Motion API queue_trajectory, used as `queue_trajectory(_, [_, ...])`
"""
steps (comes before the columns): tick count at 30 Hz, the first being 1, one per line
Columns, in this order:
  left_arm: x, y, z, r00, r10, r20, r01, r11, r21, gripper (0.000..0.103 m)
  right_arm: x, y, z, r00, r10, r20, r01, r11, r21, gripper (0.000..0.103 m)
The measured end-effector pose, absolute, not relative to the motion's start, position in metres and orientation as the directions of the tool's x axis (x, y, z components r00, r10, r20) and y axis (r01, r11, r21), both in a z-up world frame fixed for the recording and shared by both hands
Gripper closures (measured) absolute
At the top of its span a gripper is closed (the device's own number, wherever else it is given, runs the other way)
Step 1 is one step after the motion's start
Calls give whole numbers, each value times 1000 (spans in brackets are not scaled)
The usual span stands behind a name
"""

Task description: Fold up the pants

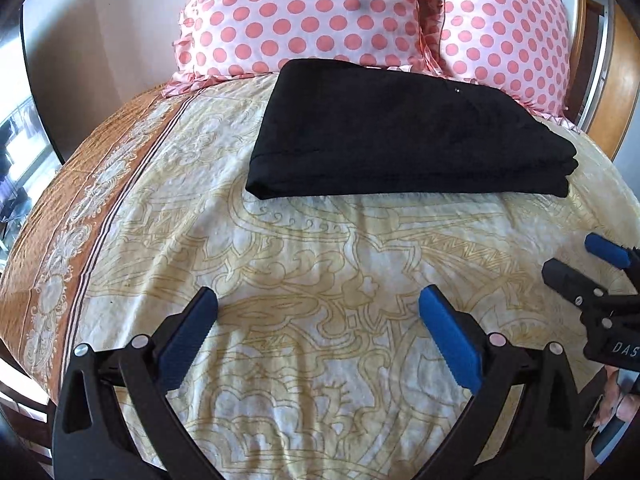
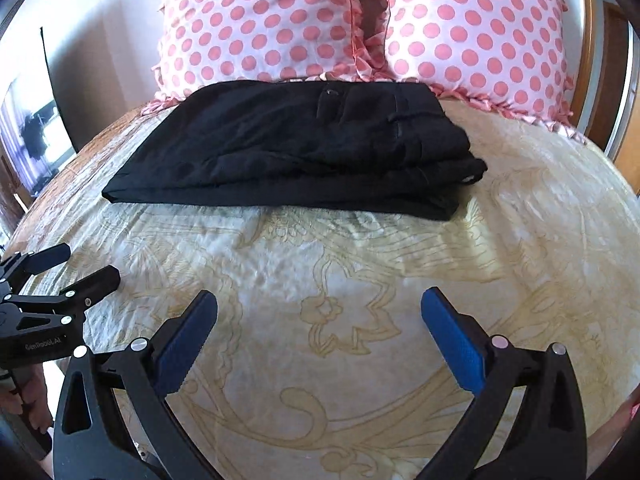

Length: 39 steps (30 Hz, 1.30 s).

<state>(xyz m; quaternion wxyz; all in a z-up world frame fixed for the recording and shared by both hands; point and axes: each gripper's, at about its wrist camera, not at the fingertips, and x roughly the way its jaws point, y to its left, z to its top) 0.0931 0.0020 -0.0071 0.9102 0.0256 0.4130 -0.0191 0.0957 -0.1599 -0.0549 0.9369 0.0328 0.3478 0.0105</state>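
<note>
Black pants (image 1: 404,132) lie folded into a flat stack on the bed, just in front of the pillows; in the right wrist view the pants (image 2: 296,148) show their waistband and a button at the top right. My left gripper (image 1: 318,300) stands wide open over bare sheet, well short of the pants, with nothing between its blue pads. My right gripper (image 2: 318,300) is likewise wide open and empty, also short of the stack. Each gripper shows in the other's view: the right gripper (image 1: 580,256) at the right edge, the left gripper (image 2: 86,264) at the left edge.
A cream bed sheet (image 1: 320,248) with a yellow scroll pattern and an orange border (image 1: 80,200) covers the bed. Two pink polka-dot pillows (image 2: 260,24) stand behind the pants. A wooden headboard (image 1: 624,92) is at the right. A person's hand (image 2: 28,396) holds the left gripper.
</note>
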Motion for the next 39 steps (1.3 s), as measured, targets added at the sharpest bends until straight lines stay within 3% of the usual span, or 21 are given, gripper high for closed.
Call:
queue_trajectory(12, [83, 2, -12, 711, 9, -703, 21, 999, 35, 2, 88, -153, -60, 777, -24, -629, 56, 998, 31, 1])
queue_trajectory(39, [82, 3, -12, 715, 4, -699, 27, 999, 34, 2, 85, -153, -60, 784, -34, -619, 68, 997, 31, 1])
